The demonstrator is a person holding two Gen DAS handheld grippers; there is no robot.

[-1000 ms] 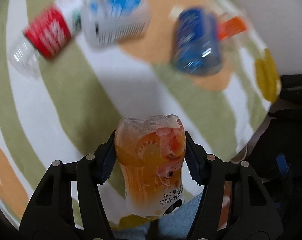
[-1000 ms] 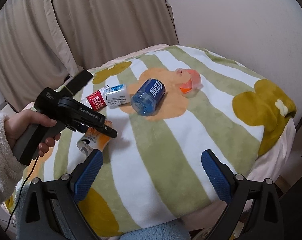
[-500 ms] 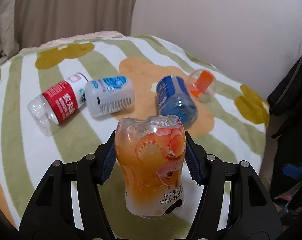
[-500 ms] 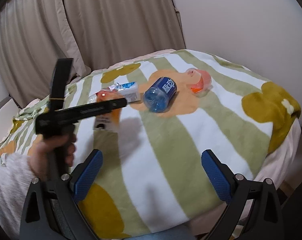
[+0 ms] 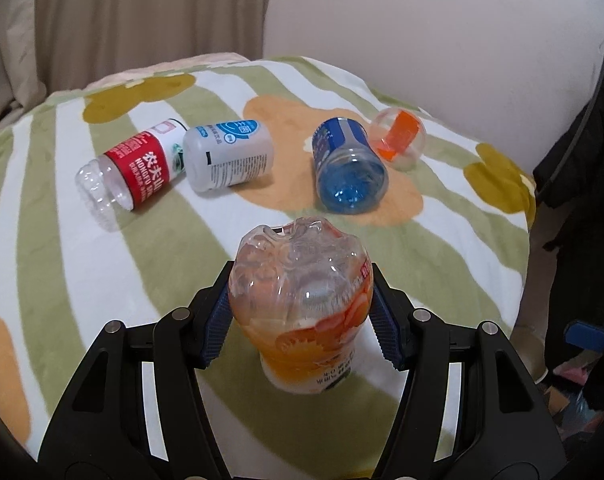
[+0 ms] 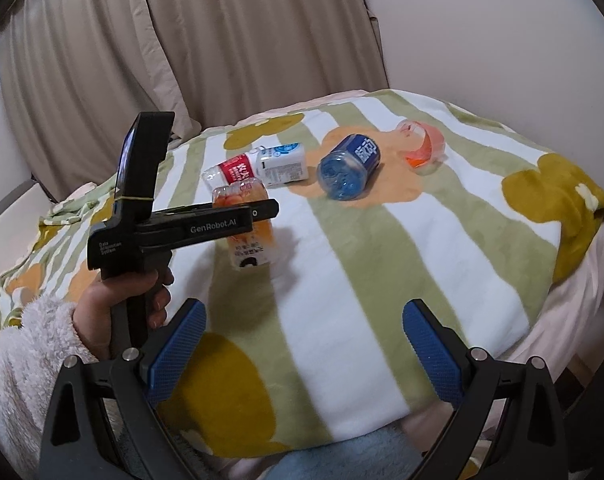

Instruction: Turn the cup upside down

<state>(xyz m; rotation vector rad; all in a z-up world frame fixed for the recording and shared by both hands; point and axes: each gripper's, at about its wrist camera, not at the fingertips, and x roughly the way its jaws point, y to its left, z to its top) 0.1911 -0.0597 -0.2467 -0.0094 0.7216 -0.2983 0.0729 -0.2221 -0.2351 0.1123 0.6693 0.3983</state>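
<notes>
A: What is the biggest thing in front of the left gripper (image 5: 300, 320)?

B: The striped blanket (image 5: 230, 248). It is soft and uneven, so I think a cup can tip easily when it is set down there.

A: And beyond the claw?

B: Four containers lie on their sides, well ahead of it: the blue cup (image 5: 348, 166) ahead and a little right, the white bottle (image 5: 228, 156) and the red-label bottle (image 5: 132, 170) ahead and left, touching each other, and the small clear cup with orange band (image 5: 400, 142) farthest right.

A: Where is the task's cup?

B: The orange cup (image 5: 302, 304) sits between the pads of the left claw, which is closed narrow around its middle. Its moulded bottom points up and its printed end points down to the blanket, so it seems already turned over. From the right wrist view it looks just above the cloth or touching it; I cannot tell which.

A: And the right gripper (image 6: 304, 354)?

B: It is spread wide and holds nothing, kept back near the person, probably to leave room.
</notes>
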